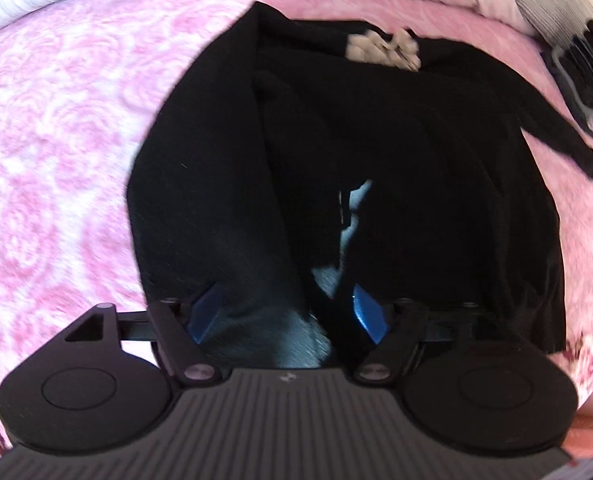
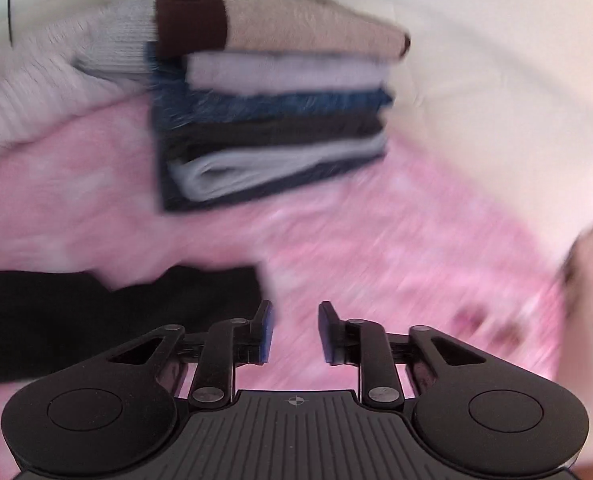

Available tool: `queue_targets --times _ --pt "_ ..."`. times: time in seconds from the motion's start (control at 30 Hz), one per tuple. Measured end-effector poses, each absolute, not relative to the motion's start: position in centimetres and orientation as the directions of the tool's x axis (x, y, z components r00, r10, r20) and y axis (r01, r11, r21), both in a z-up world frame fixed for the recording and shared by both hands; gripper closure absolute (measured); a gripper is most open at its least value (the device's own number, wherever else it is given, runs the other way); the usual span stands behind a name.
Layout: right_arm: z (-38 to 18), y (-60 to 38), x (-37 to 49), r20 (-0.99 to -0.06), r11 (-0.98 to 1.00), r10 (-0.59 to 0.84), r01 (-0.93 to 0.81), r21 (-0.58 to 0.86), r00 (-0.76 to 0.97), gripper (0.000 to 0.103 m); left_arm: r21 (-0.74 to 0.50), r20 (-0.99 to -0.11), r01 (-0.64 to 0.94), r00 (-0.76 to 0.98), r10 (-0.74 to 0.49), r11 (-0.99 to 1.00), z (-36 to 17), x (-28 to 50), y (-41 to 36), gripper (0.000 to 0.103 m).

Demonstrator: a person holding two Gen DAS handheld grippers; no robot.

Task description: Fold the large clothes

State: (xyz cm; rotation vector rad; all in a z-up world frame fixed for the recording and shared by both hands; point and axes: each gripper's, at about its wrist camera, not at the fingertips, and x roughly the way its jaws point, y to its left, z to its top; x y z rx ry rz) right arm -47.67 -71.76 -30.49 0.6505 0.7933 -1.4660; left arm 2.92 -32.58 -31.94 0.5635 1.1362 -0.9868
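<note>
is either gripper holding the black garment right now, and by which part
Right gripper holds nothing. Black garment lies between the left gripper jaws, near its hem, but a grip cannot be told.

We see a black garment (image 1: 376, 152) spread on the pink patterned bedspread (image 1: 76, 140), partly folded, its left side turned inward along a long vertical crease. A pale label sits at its collar toward twelve o'clock. One sleeve trails out toward three o'clock. In the right wrist view, we see its black edge (image 2: 116, 312) at eight o'clock.
</note>
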Motion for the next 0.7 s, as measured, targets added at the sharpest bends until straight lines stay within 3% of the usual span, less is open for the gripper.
queue_targets --times 0.17,0.27,0.47,0.53,0.6,0.63,0.7 --pt "-35.1 -61.1 -46.2 -0.908 0.076 -0.413 0.996 0.048 0.076 0.076 -0.023 -0.946 0.909 0.115 -0.302 0.416 -34.4 0.0 -32.7 0.034" --pt "-36.6 -55.3 -45.3 -0.940 0.082 -0.314 0.991 0.109 0.129 0.076 0.052 -0.950 0.912 0.171 -0.261 0.408 -36.3 0.0 -32.7 0.051" --pt "-35.8 -50.7 -42.7 -0.938 0.088 -0.306 0.986 0.143 0.163 0.075 -0.137 -0.925 0.816 0.098 -0.368 0.562 -35.6 4.5 -32.6 0.042" --pt "-35.4 -50.1 -42.0 -0.940 0.088 -0.306 0.987 0.131 0.152 0.075 -0.122 -0.928 0.823 0.105 -0.359 0.555 -36.3 5.1 -33.6 0.052" --pt "-35.0 -49.8 -41.6 -0.935 0.093 -0.328 0.989 0.113 0.137 0.075 -0.115 -0.934 0.838 0.091 -0.345 0.534 -36.8 5.8 -34.2 0.090" --pt "-34.8 -49.6 -41.4 -0.931 0.093 -0.339 0.990 0.110 0.136 0.075 -0.113 -0.936 0.840 0.090 -0.341 0.531 -36.8 6.4 -34.3 0.096" --pt "-34.4 -49.5 -41.3 -0.927 0.085 -0.355 0.992 0.098 0.122 0.075 -0.169 -0.925 0.834 0.049 -0.376 0.526 -35.9 8.0 -33.4 0.098"
